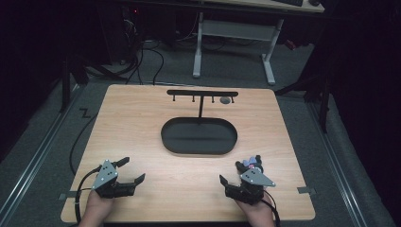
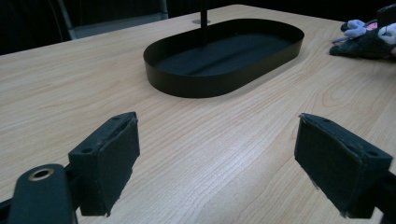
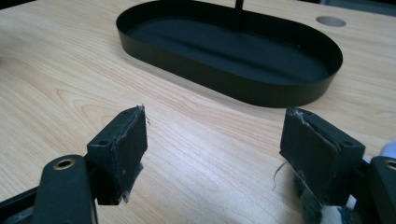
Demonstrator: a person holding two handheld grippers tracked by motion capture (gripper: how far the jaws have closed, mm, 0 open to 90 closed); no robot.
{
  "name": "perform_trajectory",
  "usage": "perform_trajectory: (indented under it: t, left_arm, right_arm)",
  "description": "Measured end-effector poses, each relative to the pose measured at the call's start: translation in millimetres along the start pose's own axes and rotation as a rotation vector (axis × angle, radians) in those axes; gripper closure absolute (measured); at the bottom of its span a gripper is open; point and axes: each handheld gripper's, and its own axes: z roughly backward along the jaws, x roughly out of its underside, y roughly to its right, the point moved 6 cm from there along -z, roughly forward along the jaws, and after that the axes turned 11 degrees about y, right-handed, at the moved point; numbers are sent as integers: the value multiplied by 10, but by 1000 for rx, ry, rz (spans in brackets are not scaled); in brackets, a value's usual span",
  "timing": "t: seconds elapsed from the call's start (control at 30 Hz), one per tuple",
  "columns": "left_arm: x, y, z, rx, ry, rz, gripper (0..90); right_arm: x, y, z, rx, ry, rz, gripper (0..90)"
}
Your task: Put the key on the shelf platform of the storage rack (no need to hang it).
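A black oval tray (image 1: 198, 151) lies mid-table, with a thin post (image 1: 200, 106) rising from its far side to a crossbar with small hooks (image 1: 202, 92). My left gripper (image 1: 133, 169) rests near the front left edge, open, its pads (image 2: 109, 161) wide apart over bare wood and aimed at the tray (image 2: 210, 86). My right gripper (image 1: 231, 172) sits at the front right, open as well, nothing between its pads (image 3: 123, 149). A small dark plush toy with purple and pink bits (image 1: 250, 164) lies right beside its outer jaw, and the toy (image 2: 366, 39) also appears in the left gripper view.
The light wooden table (image 1: 142, 123) has a round grey cable hole (image 1: 225, 100) behind the tray. A white-legged desk (image 1: 231, 33) and floor cables (image 1: 142, 56) stand beyond the far edge. Grey fuzz (image 3: 308, 205) shows under the right jaw in the right gripper view.
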Motion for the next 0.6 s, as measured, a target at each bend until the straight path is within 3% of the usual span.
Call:
perform_trajectory:
  t: [0.4, 0.6]
  left_arm:
    - [11, -22, -17, -2, -7, -7, 145]
    - [14, -12, -47, -6, -12, -9, 146]
  right_arm:
    - [-17, -49, 22, -21, 17, -6, 234]
    - [-13, -18, 49, -8, 22, -4, 242]
